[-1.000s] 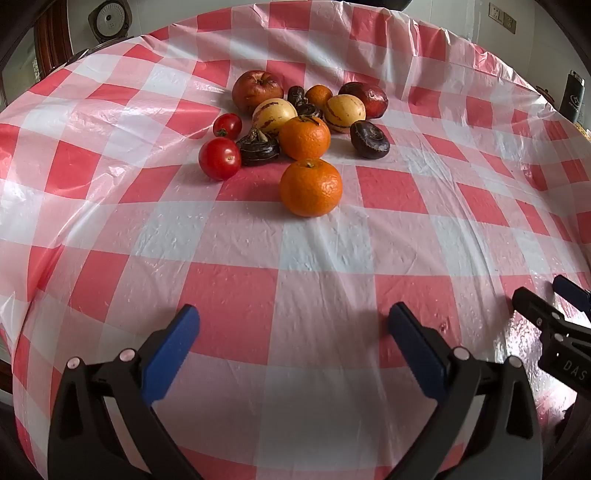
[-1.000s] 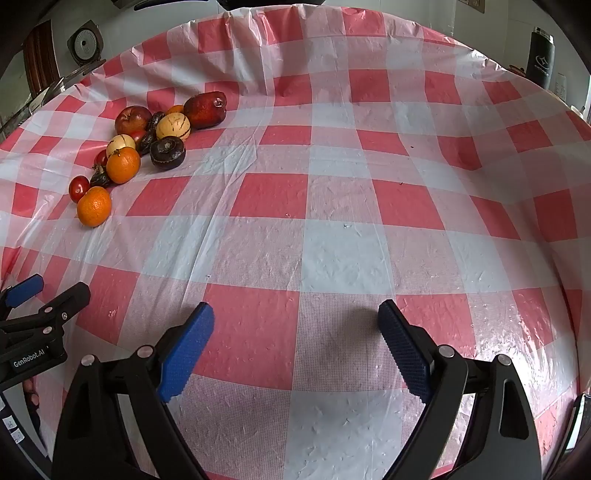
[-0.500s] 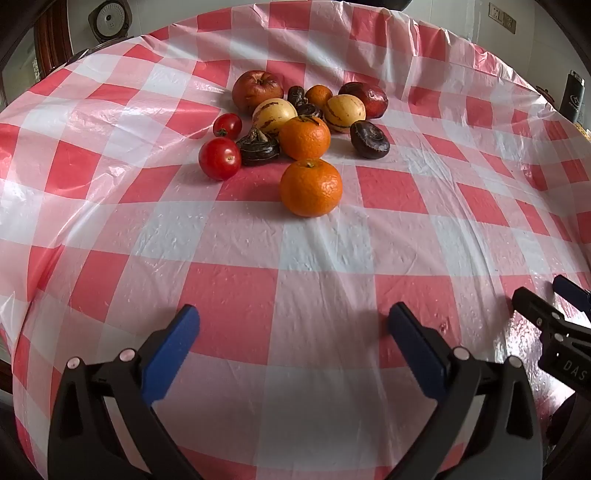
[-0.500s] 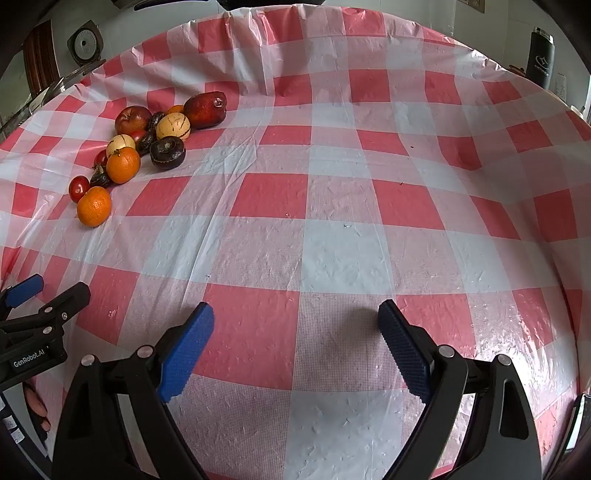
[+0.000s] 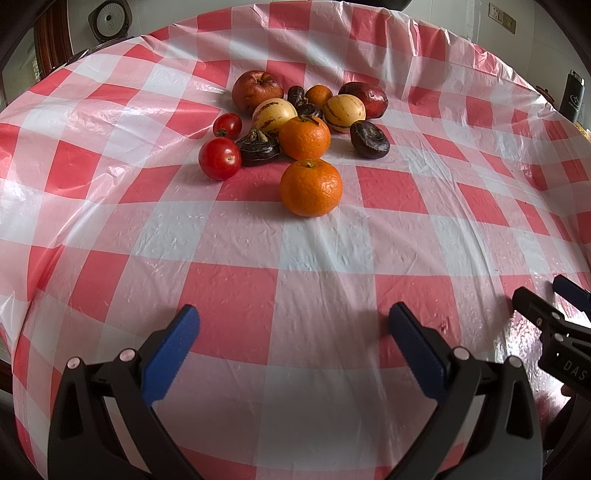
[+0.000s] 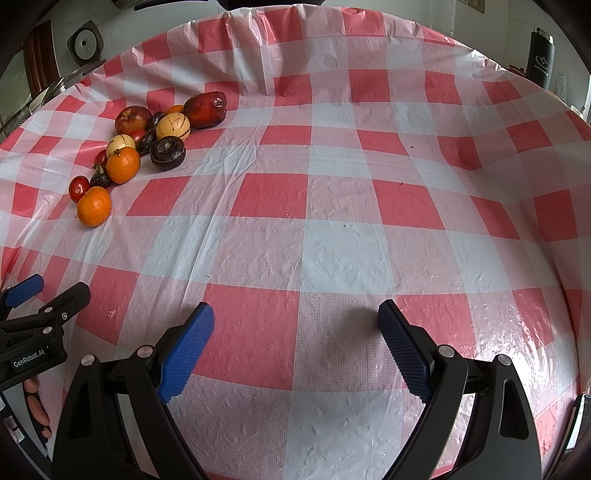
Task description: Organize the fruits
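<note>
A pile of fruit lies on the red-and-white checked tablecloth [image 5: 295, 258]. Nearest is an orange [image 5: 310, 187], then a second orange [image 5: 304, 137], two tomatoes [image 5: 219, 158], dark water chestnuts [image 5: 369, 134], two yellow striped melons [image 5: 274, 115], a red apple [image 5: 257, 90] and a dark red fruit [image 5: 364, 99]. My left gripper [image 5: 293, 325] is open and empty, well short of the nearest orange. My right gripper [image 6: 295, 325] is open and empty, with the pile [image 6: 140, 144] far to its upper left.
A black flask [image 6: 541, 57] stands beyond the table's far right edge. A round grey appliance [image 5: 110, 18] sits behind the table at the far left. Each gripper shows at the side of the other's view [image 5: 554, 325] [image 6: 33, 325].
</note>
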A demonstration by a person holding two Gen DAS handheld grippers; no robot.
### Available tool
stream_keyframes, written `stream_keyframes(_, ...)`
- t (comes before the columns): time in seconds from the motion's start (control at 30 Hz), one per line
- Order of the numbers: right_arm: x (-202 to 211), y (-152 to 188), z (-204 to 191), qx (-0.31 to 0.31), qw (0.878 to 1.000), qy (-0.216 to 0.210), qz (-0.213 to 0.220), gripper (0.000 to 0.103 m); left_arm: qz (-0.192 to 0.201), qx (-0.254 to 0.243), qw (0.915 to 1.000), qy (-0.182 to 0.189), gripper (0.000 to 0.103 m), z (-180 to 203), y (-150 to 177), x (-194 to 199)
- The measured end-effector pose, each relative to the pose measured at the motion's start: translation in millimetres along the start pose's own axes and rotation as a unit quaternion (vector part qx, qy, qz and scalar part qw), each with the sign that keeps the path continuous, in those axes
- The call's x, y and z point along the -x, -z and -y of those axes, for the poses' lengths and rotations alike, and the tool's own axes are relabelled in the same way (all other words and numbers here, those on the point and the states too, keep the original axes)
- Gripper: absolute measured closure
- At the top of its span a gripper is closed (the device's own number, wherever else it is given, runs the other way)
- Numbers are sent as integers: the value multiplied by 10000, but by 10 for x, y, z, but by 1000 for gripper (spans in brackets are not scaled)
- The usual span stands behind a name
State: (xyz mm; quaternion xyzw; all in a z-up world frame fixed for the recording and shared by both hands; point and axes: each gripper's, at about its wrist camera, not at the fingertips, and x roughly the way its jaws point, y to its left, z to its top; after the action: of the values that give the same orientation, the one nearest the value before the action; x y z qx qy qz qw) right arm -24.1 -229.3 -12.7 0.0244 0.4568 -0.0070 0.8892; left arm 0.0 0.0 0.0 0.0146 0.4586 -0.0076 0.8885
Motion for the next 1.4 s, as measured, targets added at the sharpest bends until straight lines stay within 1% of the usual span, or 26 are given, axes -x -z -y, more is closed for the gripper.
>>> stream_keyframes(0.2, 1, 5, -10, 10, 10000, 3, 2, 16, -23, 39, 10000, -30, 1, -11, -7, -2)
stream_keyframes(0.3, -10, -11, -3, 58, 10000, -48, -60, 16, -144, 15, 9999, 51, 1, -10, -51, -14)
stream_keyframes(0.37, -23, -26, 8, 109, 9999, -97, -75, 16, -134, 67, 9997, 215, 1, -50, -94, -30)
stream_keyframes(0.4, -19, -16, 8, 118, 9999, -105, -65, 16, -113, 185, 9993, 305, 1, -87, -144, -52)
stream_keyframes(0.47, -14, -13, 22, 169, 9997, -142, -41, 16, -141, 240, 9990, 351, 1, -95, -255, -115)
stream_keyframes(0.6, 20, 24, 11, 216, 9995, -222, -8, 16, 115, 169, 9995, 232, 1, -42, -517, -207)
stream_keyframes(0.67, 4, 0, 17, 179, 9995, -261, 1, 16, 103, 95, 9997, 180, 2, 4, -637, -309)
stream_keyframes(0.73, 11, -3, 25, 162, 9995, -289, 2, 16, 27, 24, 9999, 164, 10, 36, -712, -413)
stream_keyframes(0.8, 16, -20, 26, 189, 9994, -296, -30, 16, -27, -70, 9999, 146, 22, 69, -746, -479)
stream_keyframes(0.83, 29, -20, 52, 92, 9992, -380, -7, 17, 13, -114, 9998, 179, 27, 80, -763, -480)
stream_keyframes(0.9, 34, -83, 82, -149, 9973, -723, 6, 17, 111, -176, 9997, 126, 51, 76, -761, -464)
stream_keyframes(0.93, 11, -160, 56, -207, 9959, -880, -57, 17, 156, -184, 9996, 165, 56, 61, -750, -447)
stream_keyframes(0.97, -4, -239, -4, -136, 9955, -931, -76, 17, 179, -184, 9995, 187, 61, 52, -733, -429)
stream_keyframes(1.1, -115, -672, -426, 570, 9936, -952, 226, 19, 287, 177, 9988, 365, 61, -127, -603, -305)
stream_keyframes(1.17, -289, -882, -586, 726, 9902, -1184, 157, 26, 380, 312, 9982, 347, 61, -226, -511, -213)
stream_keyframes(1.2, -375, -982, -660, 744, 9890, -1264, 168, 32, 417, 402, 9977, 357, 61, -287, -455, -167)
stream_keyframes(1.27, -539, -1148, -813, 824, 9871, -1370, 123, 32, 450, 523, 9969, 378, 61, -368, -378, -119)
stream_keyframes(1.33, -712, -1259, -946, 864, 9847, -1511, -55, 33, 506, 638, 9956, 471, 61, -447, -335, -80)
stream_keyframes(1.37, -778, -1304, -1019, 932, 9843, -1495, -94, 34, 508, 666, 9953, 481, 61, -465, -332, -79)
stream_keyframes(1.4, -844, -1343, -1098, 1043, 9844, -1413, -117, 36, 481, 708, 9949, 527, 61, -481, -330, -88)
